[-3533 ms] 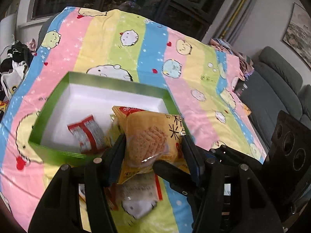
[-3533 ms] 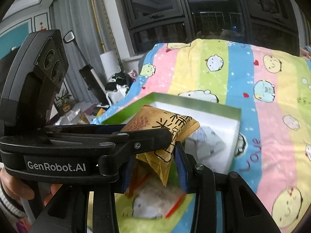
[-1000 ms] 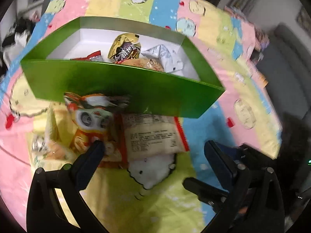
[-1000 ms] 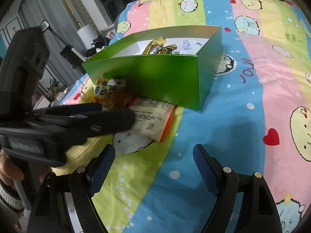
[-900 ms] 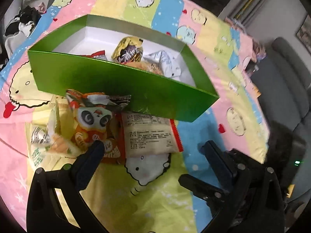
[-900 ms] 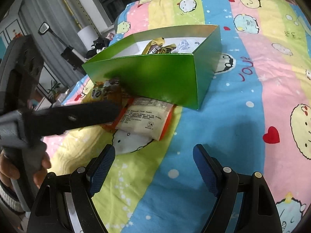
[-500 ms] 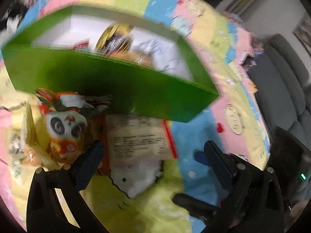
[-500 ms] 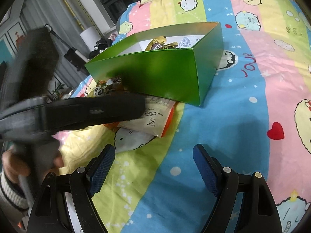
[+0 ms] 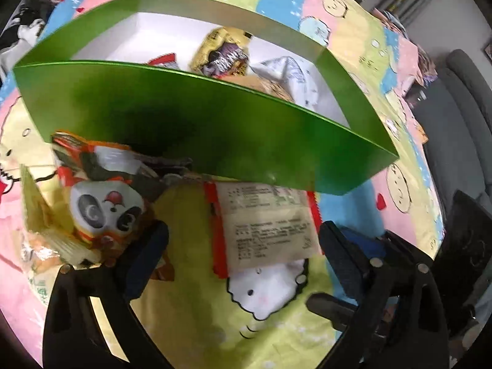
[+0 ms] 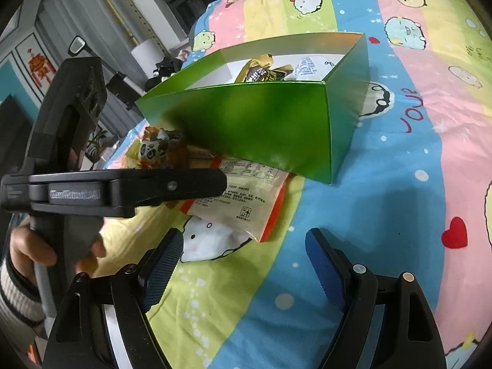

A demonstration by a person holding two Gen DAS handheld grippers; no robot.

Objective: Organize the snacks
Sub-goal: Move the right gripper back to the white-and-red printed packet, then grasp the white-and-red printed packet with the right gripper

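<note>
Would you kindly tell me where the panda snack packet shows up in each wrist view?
Left wrist: panda snack packet at left, beside the left gripper.
Right wrist: panda snack packet left of centre, small, above the left gripper's arm.
Shared landmark: green box, directly behind it.

The box (image 9: 196, 129) is glossy green outside, white inside; the panda packet (image 9: 101, 209) looks orange and black, somewhat blurred; the sheet (image 10: 399, 160) is pastel-striped with cartoon faces.

right tongs (image 10: 244, 256) — black frame, blue ribbed pads, silver screws | left tongs (image 9: 243, 243) — black, dark blue pads, white lettering on side | hand (image 10: 37, 250) — bare skin, striped knit cuff
</note>
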